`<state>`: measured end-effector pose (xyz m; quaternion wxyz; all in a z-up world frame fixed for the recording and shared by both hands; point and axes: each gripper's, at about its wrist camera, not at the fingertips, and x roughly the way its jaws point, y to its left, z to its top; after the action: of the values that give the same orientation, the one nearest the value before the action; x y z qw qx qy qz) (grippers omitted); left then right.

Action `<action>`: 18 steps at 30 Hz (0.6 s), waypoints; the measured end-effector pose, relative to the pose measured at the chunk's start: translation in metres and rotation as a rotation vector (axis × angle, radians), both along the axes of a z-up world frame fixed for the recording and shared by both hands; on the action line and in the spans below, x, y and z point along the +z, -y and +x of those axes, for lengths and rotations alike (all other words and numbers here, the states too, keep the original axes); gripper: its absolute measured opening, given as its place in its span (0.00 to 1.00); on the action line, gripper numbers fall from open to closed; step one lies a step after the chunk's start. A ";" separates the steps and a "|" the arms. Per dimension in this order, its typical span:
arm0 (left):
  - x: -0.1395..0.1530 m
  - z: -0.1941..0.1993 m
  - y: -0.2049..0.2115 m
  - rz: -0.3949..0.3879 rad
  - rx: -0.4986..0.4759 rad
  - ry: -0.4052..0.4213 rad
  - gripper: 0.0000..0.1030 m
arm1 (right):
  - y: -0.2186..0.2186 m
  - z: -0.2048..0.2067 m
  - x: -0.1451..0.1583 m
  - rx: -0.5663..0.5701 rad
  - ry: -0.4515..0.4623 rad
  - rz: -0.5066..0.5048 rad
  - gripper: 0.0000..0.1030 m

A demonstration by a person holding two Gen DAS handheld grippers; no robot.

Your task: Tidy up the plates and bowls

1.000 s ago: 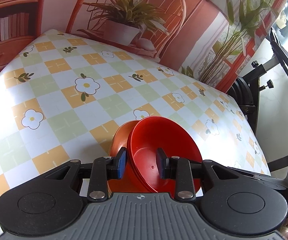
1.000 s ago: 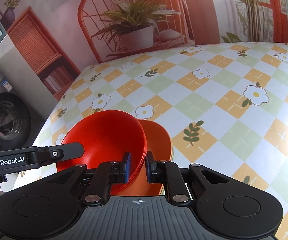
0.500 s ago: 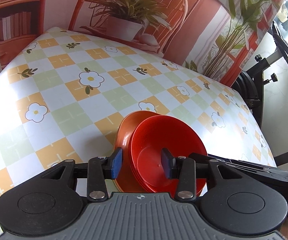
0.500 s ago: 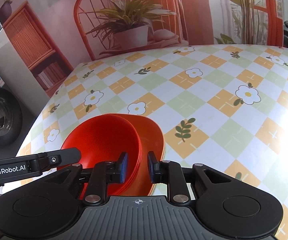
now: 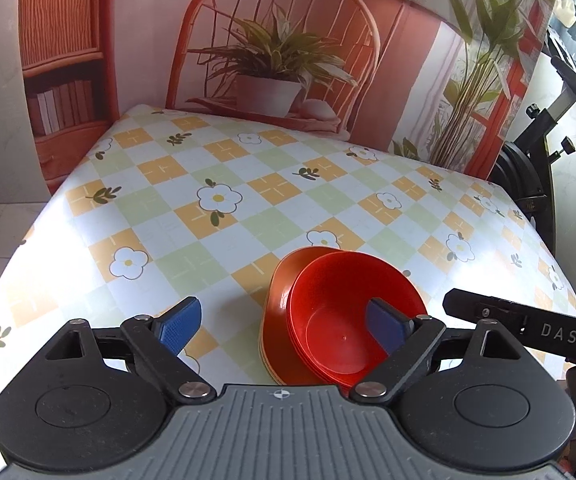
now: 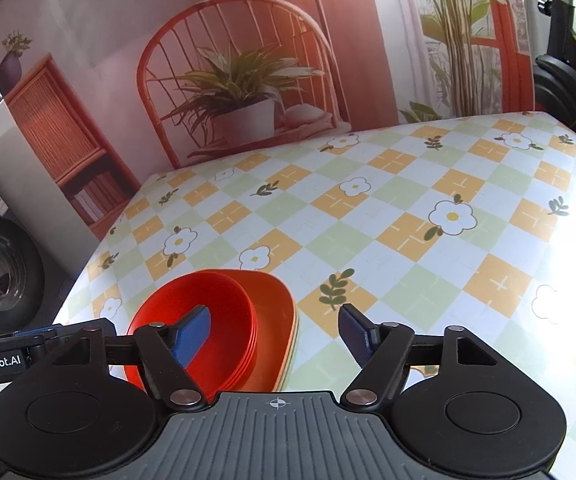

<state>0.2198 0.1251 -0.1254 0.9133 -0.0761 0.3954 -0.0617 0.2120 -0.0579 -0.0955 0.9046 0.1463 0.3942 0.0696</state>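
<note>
Stacked red bowls (image 5: 340, 328) nested in orange plates (image 5: 278, 304) rested on the counter (image 5: 216, 240) at six o'clock; left tool (image 5: 284, 324) and right tool (image 6: 274, 332), clamped a second earlier, stood spread wide, holding nothing, so the stack read as placed.

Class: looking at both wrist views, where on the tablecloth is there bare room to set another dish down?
Bare cloth runs from the stacked red bowls to the backdrop and both side edges of the table. Only the near edge is crowded, by the stack and both open grippers.
</note>
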 end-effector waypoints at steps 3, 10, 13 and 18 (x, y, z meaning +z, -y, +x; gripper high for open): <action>0.014 -0.011 -0.002 -0.001 0.016 0.039 0.93 | 0.005 -0.010 0.012 -0.013 0.033 -0.009 0.83; 0.051 -0.047 -0.003 0.018 0.029 0.146 0.95 | 0.017 -0.044 0.049 -0.045 0.121 -0.055 1.00; 0.069 -0.067 0.001 0.035 0.015 0.195 0.95 | 0.020 -0.065 0.070 -0.059 0.170 -0.109 1.00; 0.100 -0.105 0.010 0.103 -0.015 0.283 0.95 | 0.027 -0.104 0.103 -0.072 0.246 -0.164 1.00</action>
<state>0.1146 0.1154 -0.0251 0.9621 -0.0168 0.2659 -0.0585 0.1081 -0.0850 0.0073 0.9569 0.0762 0.2792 0.0220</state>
